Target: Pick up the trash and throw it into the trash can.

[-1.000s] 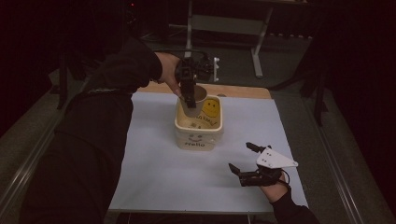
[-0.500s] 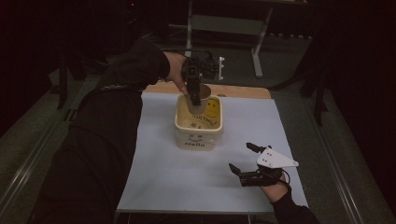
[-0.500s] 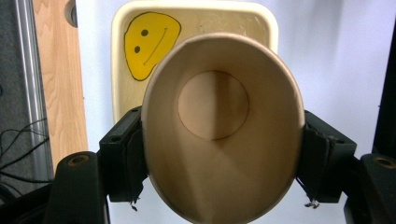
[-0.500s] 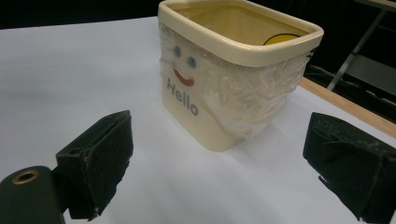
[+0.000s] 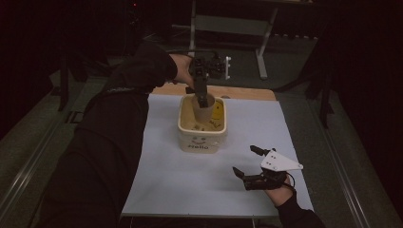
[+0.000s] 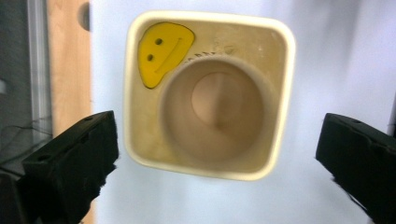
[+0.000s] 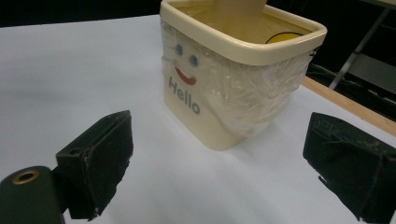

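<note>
Brown paper cup [image 6: 215, 114] is seen upright inside the cream "Hello" tub [image 5: 182, 132], beside a yellow smiley disc [image 6: 163, 51]; tub stands mid-worktop [image 5: 166, 190] on the white sheet. Left gripper [image 6: 219, 158] is held directly above the tub, fingers just opened wide, nothing gripped, cup released. Right gripper [image 5: 247, 161] is rested near the worktop's front right, fingers spread wide, nothing held.

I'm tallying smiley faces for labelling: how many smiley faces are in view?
2. A yellow smiley disc lies inside the cream tub beside the cup; a printed smiley is on the tub's front. Others may be hidden.
</note>
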The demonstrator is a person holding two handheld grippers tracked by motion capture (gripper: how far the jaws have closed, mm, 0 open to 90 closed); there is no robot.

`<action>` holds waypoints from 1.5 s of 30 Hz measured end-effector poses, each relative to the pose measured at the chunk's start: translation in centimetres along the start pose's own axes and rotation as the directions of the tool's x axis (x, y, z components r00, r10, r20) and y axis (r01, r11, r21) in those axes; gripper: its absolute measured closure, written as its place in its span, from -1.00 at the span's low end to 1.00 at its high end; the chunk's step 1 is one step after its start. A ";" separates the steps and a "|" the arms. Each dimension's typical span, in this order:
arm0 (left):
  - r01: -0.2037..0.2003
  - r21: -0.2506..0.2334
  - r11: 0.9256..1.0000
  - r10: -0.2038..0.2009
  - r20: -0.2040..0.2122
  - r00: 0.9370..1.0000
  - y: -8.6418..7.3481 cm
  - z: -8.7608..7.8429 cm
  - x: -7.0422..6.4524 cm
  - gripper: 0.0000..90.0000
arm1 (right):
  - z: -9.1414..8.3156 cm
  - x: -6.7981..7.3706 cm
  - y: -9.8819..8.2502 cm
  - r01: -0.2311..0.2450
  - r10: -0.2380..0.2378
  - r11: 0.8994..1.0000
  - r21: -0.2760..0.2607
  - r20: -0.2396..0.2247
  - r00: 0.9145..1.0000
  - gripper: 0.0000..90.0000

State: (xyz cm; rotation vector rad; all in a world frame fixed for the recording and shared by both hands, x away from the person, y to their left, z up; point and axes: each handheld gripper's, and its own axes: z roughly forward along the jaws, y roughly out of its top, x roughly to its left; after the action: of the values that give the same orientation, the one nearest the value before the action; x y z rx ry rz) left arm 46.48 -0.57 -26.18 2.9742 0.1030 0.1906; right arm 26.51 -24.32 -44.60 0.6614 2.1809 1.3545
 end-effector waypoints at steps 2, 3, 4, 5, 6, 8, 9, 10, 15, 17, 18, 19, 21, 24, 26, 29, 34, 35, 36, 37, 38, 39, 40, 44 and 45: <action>0.018 -0.012 1.000 -0.018 0.006 1.000 -0.2 0.1 0.0 -0.99 | -0.1 0.0 0.0 0.000 0.000 1.000 -0.001 0.003 1.000 -0.82; 0.012 -0.015 1.000 -0.012 0.000 1.000 -0.2 0.1 0.0 -0.99 | -0.1 0.0 0.0 0.000 0.000 1.000 -0.002 0.002 1.000 -0.82; 0.014 -0.019 1.000 -0.014 -0.004 1.000 -0.3 0.1 -0.1 -0.99 | -0.1 0.0 0.0 0.000 0.000 1.000 -0.002 0.003 1.000 -0.82; 0.006 -0.022 1.000 -0.006 -0.008 1.000 -0.4 0.1 -0.1 -0.99 | -0.1 0.0 0.0 0.001 -0.001 1.000 -0.002 0.004 1.000 -0.82; 0.006 -0.022 1.000 -0.006 -0.008 1.000 -0.4 0.1 -0.1 -0.99 | -0.1 0.0 0.0 0.001 -0.001 1.000 -0.002 0.004 1.000 -0.82; -0.001 -0.036 0.999 0.000 -0.028 1.000 -0.5 0.0 -0.3 -0.99 | -0.1 0.0 0.1 0.000 0.000 1.000 -0.003 0.005 1.000 -0.82; 0.004 -0.038 0.999 -0.005 -0.027 1.000 -0.6 0.0 -0.3 -0.99 | -0.1 0.0 0.1 -0.002 0.002 1.000 -0.004 0.004 1.000 -0.82; -0.001 -0.043 0.999 0.000 -0.033 0.999 -0.7 -0.1 -0.3 -0.99 | -0.1 0.0 0.1 -0.002 0.002 1.000 -0.003 0.004 1.000 -0.82; 0.012 -0.066 0.998 -0.015 -0.048 0.999 -1.2 -0.2 -0.5 -0.99 | -0.1 0.0 0.1 -0.002 0.002 1.000 -0.004 0.003 1.000 -0.82; 0.017 -0.075 0.997 -0.021 -0.049 0.999 -1.4 -0.2 -0.5 -0.99 | -0.1 0.0 0.1 -0.002 0.002 1.000 -0.004 0.003 1.000 -0.82; 0.017 -0.075 0.997 -0.021 -0.049 0.999 -1.4 -0.2 -0.5 -0.99 | -0.1 0.0 0.1 -0.002 0.002 1.000 -0.004 0.003 1.000 -0.82; 0.013 -0.081 0.997 -0.017 -0.049 0.999 -1.7 -0.2 -0.6 -0.99 | -0.1 0.0 0.1 -0.001 0.001 1.000 -0.004 0.003 1.000 -0.82; 0.010 -0.093 0.996 -0.014 -0.036 0.999 -1.9 0.0 -0.8 -0.99 | -0.1 0.0 0.1 0.000 0.000 1.000 -0.005 0.003 1.000 -0.82; 0.020 -0.100 0.995 -0.024 -0.037 0.999 -2.5 0.2 -0.9 -0.99 | -0.1 0.0 0.1 0.000 0.000 1.000 -0.006 0.003 1.000 -0.82; 0.022 -0.113 0.993 -0.027 -0.040 0.999 -2.8 0.2 -0.9 -0.99 | -0.1 0.0 0.2 0.004 -0.004 1.000 -0.005 0.003 1.000 -0.82; 0.038 -0.125 0.991 -0.043 -0.033 0.999 -3.3 0.1 -1.1 -0.99 | 0.0 0.1 0.2 0.006 -0.006 1.000 -0.004 0.002 1.000 -0.82; 0.051 -0.154 0.987 -0.057 -0.031 0.998 -4.2 -0.2 -1.6 -0.99 | 0.0 0.1 0.2 0.002 -0.002 1.000 -0.001 -0.001 1.000 -0.82; 0.050 -0.156 0.986 -0.055 -0.030 0.998 -4.3 -0.3 -1.7 -0.99 | 0.0 0.1 0.2 0.005 -0.005 1.000 -0.001 0.002 1.000 -0.82; 0.061 -0.173 0.983 -0.066 -0.026 0.997 -4.8 -0.4 -2.0 -0.99 | 0.0 0.1 0.3 0.004 -0.004 1.000 -0.004 0.000 1.000 -0.82; 0.061 -0.173 0.983 -0.066 -0.026 0.997 -4.8 -0.4 -2.0 -0.99 | 0.0 0.1 0.3 0.004 -0.004 1.000 -0.004 0.000 1.000 -0.82; 0.065 -0.170 0.983 -0.071 -0.027 0.997 -5.0 -0.5 -2.1 -0.99 | 0.0 0.1 0.2 0.005 -0.005 1.000 -0.003 0.001 1.000 -0.82; 0.065 -0.177 0.982 -0.072 -0.033 0.997 -5.2 -0.5 -2.3 -0.99 | 0.1 0.1 0.2 0.002 -0.002 1.000 -0.002 -0.002 1.000 -0.82; 0.060 -0.171 0.983 -0.066 -0.030 0.997 -5.5 -0.6 -2.4 -0.99 | 0.1 0.2 0.2 0.005 -0.005 1.000 0.000 -0.001 1.000 -0.82; 0.068 -0.183 0.981 -0.072 -0.015 0.997 -6.4 -0.7 -3.3 -0.99 | 0.1 0.2 0.3 0.005 -0.005 1.000 -0.002 -0.003 1.000 -0.82; 0.068 -0.190 0.979 -0.071 -0.010 0.997 -6.6 -0.8 -3.5 -0.99 | 0.1 0.2 0.3 0.004 -0.004 1.000 -0.003 -0.004 1.000 -0.82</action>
State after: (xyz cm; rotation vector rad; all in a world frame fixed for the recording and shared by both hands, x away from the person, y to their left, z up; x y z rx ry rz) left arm 42.55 5.80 -26.91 2.7744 0.1801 0.2051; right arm 26.47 -24.06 -44.42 0.6535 2.1821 1.3573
